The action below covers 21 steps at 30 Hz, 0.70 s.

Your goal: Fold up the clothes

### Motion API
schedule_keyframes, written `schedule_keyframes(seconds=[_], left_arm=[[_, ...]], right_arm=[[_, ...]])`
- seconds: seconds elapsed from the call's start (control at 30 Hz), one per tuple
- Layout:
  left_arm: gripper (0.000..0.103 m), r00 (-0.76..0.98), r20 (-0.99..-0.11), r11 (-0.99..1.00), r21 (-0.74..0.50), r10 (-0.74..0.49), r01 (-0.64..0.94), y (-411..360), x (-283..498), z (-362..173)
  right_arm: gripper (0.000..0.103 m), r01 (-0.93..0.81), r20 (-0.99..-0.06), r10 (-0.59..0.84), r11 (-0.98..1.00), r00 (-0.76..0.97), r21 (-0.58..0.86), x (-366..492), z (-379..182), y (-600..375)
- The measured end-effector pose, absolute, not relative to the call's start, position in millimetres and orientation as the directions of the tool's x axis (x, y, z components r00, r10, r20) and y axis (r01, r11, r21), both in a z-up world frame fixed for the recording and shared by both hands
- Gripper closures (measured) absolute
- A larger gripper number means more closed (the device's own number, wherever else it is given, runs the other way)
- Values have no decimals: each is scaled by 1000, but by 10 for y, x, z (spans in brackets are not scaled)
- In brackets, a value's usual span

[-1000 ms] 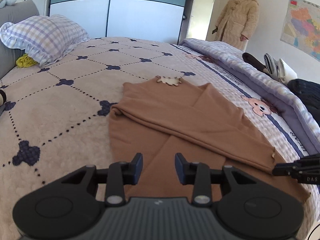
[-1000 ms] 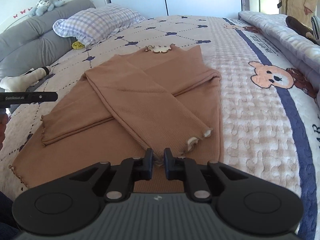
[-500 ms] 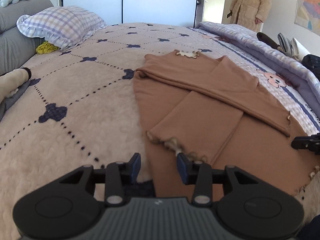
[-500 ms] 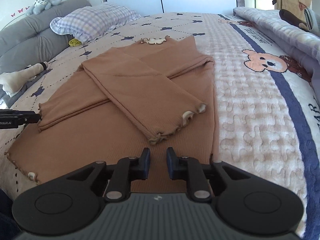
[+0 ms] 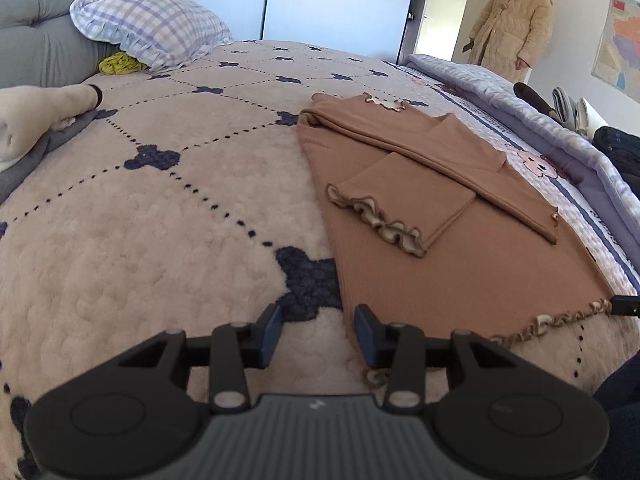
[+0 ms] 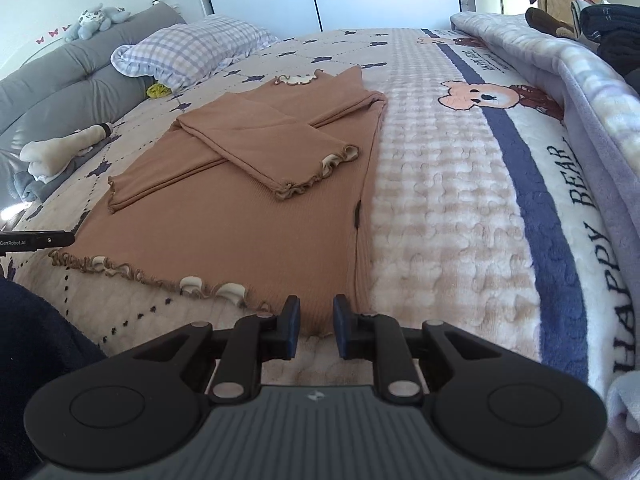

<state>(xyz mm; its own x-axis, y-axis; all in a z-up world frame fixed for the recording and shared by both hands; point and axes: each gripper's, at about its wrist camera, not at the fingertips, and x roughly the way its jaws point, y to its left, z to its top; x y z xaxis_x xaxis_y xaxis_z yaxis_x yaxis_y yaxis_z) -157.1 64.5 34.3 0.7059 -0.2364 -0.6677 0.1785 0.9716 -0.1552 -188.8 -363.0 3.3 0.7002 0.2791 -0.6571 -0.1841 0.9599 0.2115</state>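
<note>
A brown ribbed top (image 5: 472, 256) (image 6: 248, 224) lies flat on the bed, both sleeves folded across its body, ruffled cuffs (image 5: 384, 224) (image 6: 320, 176) on top. Its ruffled hem (image 6: 148, 276) faces me. My left gripper (image 5: 318, 330) is open and empty, just above the bed at the hem's left corner. My right gripper (image 6: 316, 326) is open and empty, at the hem's right corner, with the fabric edge between its fingers. Each gripper's tip shows at the edge of the other view (image 5: 626, 306) (image 6: 36, 238).
A checked pillow (image 5: 152, 32) (image 6: 188, 52) and grey headboard (image 6: 60, 88) lie at the far left. A rolled cream item (image 5: 36, 120) (image 6: 60, 148) sits on the left. A folded quilt (image 6: 560, 92) with dark clothes (image 5: 620, 152) runs along the right. A person in a beige coat (image 5: 516, 20) stands in the doorway.
Both grippers have drawn back from the folded sleeves toward the hem corners. The right gripper's jaws have opened from nearly shut. The sleeves lie where they were put.
</note>
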Motion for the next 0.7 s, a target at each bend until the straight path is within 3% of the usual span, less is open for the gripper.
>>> schedule_keyframes(seconds=[0.17, 0.37, 0.5, 0.7], left_arm=[[61, 711, -673, 978, -106, -203, 179, 682, -1727, 335], [61, 704, -675, 975, -172, -222, 142, 796, -1825, 420], [60, 703, -642, 948, -271, -306, 164, 780, -1796, 564], [59, 669, -665, 938, -308, -333, 161, 572, -1569, 405]], right_arm=[[83, -170, -683, 274, 961, 677, 216, -1992, -26, -3691], [83, -106, -658, 295, 944, 692, 312, -2112, -18, -3854], [75, -56, -628, 301, 924, 718, 378, -2061, 34, -3963], [68, -17, -605, 344, 878, 718, 479, -1895, -53, -3978]])
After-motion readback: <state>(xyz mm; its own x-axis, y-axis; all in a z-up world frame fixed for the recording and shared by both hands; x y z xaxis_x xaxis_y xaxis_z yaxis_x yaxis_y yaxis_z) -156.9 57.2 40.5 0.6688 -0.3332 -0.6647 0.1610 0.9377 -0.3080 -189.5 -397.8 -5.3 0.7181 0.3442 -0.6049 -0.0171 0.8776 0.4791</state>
